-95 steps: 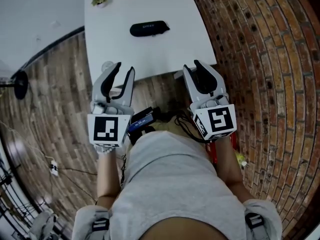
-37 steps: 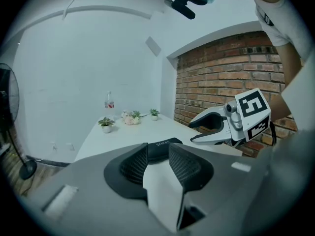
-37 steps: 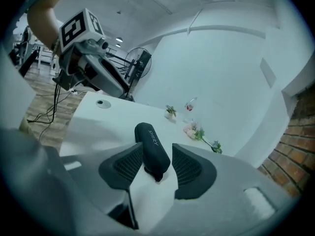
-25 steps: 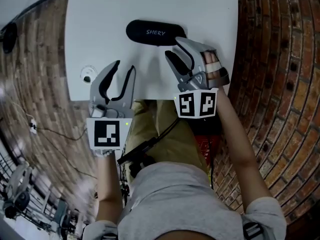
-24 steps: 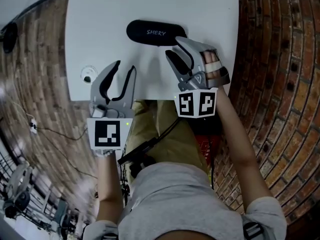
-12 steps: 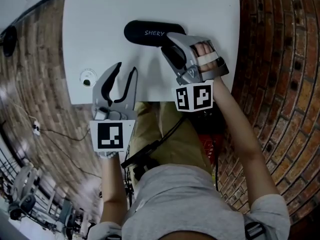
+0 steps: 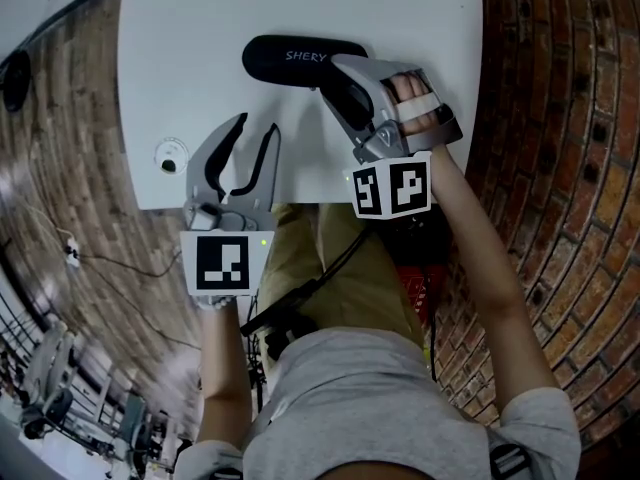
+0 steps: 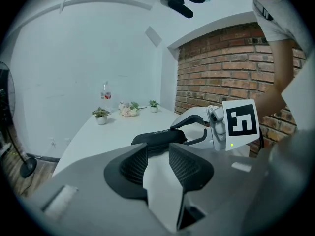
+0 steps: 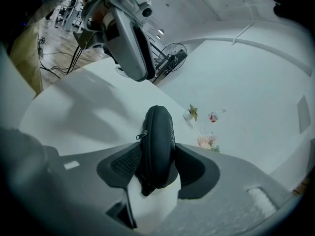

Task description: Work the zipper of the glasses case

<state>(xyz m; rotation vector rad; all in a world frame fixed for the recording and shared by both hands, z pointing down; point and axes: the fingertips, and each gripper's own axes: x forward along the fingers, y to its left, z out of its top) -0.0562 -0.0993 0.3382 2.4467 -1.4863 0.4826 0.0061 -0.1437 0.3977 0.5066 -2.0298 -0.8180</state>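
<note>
**Right tongs pinch the end of the case, left tongs wait spread**

The black glasses case [image 7: 300, 58] lies flat on the white table [image 7: 200, 28], with its long side running left to right in the head view and white lettering on its top.

The right gripper [image 7: 335, 78] comes at the case from the right end. In the right gripper view the two dark pads of the right gripper [image 9: 158, 163] press on both sides of the glasses case [image 9: 158, 136] – the end of the case sits between them and touches each pad. The small zipper pull [image 9: 142, 134] hangs on the left flank of the case, just above the left pad.

The left gripper [image 7: 255, 128] is over the near edge of the table, apart from the case. Its jaws are spread, and in its own view only the bare white table top shows between the pads of the left gripper [image 8: 157, 166]. Beyond them that view shows the glasses case [image 8: 158, 137] and the right gripper [image 8: 197, 129] on it.

A small white round object [image 7: 170, 155] sits on the table near the left gripper. Small potted plants [image 8: 101, 115] stand at the far end of the table.
</note>
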